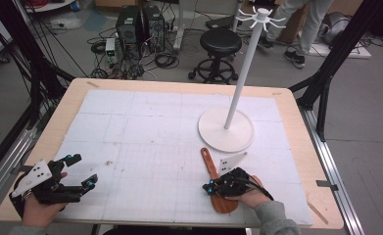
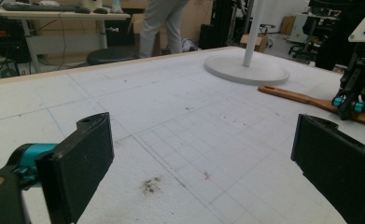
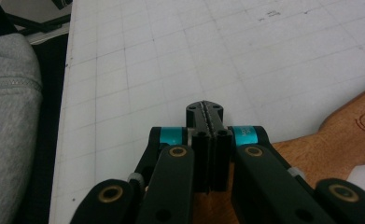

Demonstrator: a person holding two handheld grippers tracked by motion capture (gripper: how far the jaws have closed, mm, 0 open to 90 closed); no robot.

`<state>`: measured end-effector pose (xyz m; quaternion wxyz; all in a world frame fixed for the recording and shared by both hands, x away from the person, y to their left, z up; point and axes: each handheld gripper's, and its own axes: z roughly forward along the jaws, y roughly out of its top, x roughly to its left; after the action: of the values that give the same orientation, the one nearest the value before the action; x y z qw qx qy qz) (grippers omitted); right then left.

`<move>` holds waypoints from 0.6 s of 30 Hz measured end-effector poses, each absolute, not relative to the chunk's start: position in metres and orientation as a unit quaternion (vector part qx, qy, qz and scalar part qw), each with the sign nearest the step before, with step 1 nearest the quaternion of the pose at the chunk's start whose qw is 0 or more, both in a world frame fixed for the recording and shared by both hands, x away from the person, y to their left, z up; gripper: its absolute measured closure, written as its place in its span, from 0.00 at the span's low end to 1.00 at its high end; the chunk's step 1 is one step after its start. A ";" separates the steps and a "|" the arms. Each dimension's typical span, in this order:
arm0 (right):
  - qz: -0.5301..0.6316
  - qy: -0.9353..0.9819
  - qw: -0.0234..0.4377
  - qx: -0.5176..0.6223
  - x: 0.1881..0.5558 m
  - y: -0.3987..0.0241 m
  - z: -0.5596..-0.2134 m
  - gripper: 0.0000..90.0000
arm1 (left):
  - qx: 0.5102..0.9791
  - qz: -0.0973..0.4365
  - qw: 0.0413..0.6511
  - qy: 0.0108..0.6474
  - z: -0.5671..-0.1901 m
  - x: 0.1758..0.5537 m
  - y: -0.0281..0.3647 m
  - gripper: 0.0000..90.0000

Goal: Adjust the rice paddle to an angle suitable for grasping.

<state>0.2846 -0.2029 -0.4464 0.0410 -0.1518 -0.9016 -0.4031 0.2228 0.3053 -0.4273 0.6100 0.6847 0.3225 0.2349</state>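
Note:
A wooden spatula (image 1: 209, 160) lies flat on the white gridded mat (image 1: 145, 127), handle toward the stand and blade near the front edge. My right gripper (image 1: 210, 188) rests over the blade's left edge, jaws pressed together with nothing between them. In the right gripper view the shut gripper (image 3: 205, 111) points past the spatula (image 3: 353, 128) at bare mat. My left gripper (image 1: 83, 170) sits at the front left, open wide and empty. The left gripper view has its own gripper (image 2: 202, 135) open, with the spatula (image 2: 301, 97) and the right gripper (image 2: 353, 101) at far right.
A white hook stand (image 1: 226, 130) with a tall pole rises at the mat's right middle, just behind the spatula. Beyond the table are a black stool (image 1: 220, 44), computer boxes and cables on the floor, and a standing person (image 1: 301, 29). Black frame legs flank both sides.

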 end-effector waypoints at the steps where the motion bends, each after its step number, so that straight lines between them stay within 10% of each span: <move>1: -0.404 -0.901 0.041 -0.150 0.285 -0.203 -0.446 1.00 | 0.685 0.235 0.610 0.322 -0.427 0.223 0.305 0.07; 18: -0.414 -0.874 -0.054 -0.250 0.309 -0.230 -0.440 1.00 | 0.688 0.233 0.608 0.321 -0.428 0.224 0.305 0.07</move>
<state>0.3085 -0.2301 -0.4397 -0.0536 -0.2502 -0.8737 -0.4138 0.2241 0.3054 -0.4283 0.6081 0.6877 0.3208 0.2329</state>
